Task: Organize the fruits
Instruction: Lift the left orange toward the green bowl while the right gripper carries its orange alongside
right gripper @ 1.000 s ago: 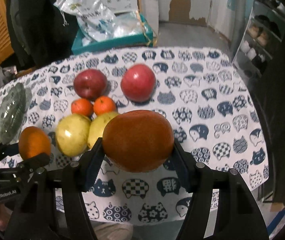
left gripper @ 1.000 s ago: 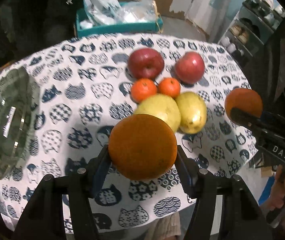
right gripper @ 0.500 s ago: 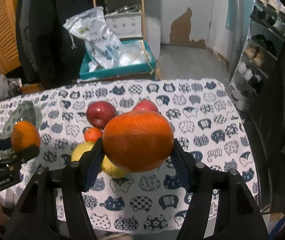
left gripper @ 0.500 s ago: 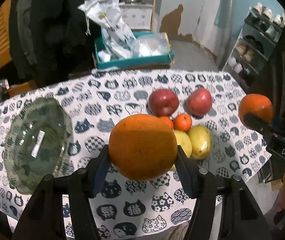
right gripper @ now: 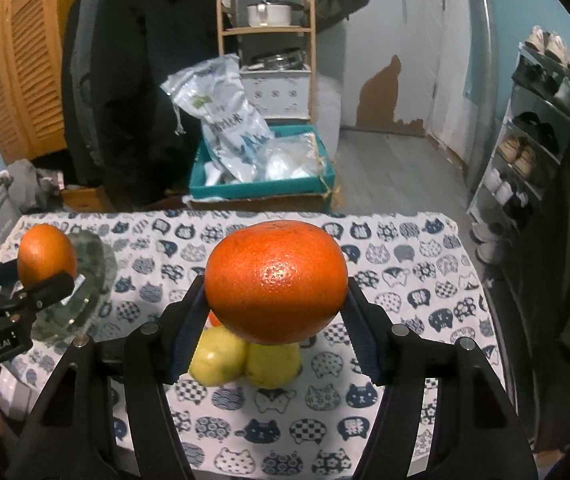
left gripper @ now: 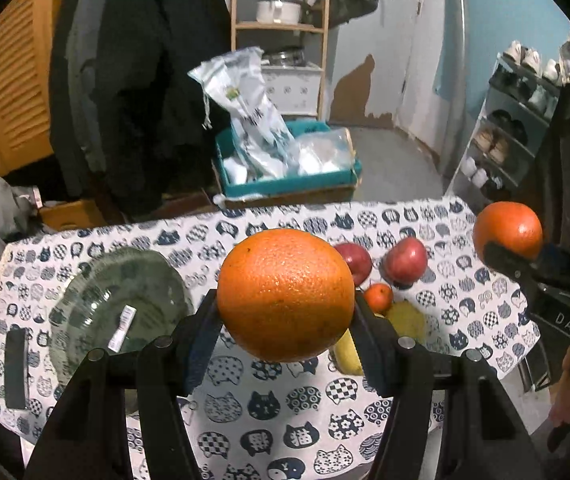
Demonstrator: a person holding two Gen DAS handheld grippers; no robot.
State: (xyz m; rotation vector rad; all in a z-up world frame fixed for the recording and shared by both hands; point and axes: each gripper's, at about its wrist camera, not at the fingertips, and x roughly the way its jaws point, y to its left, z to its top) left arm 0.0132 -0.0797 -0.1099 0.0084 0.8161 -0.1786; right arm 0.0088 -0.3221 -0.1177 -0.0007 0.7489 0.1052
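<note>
Left wrist view: an orange (left gripper: 285,294) is clamped by the left gripper (left gripper: 285,320). A second orange (right gripper: 276,280) is clamped by the right gripper (right gripper: 275,312).

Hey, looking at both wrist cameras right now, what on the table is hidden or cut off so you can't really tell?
- Left wrist view: the left tongs clamp an orange that covers part of the yellow fruit and an apple.
- Right wrist view: the orange in the right tongs hides both apples and most of a small tangerine.
- Glass bowl: label print too small to read.
</note>
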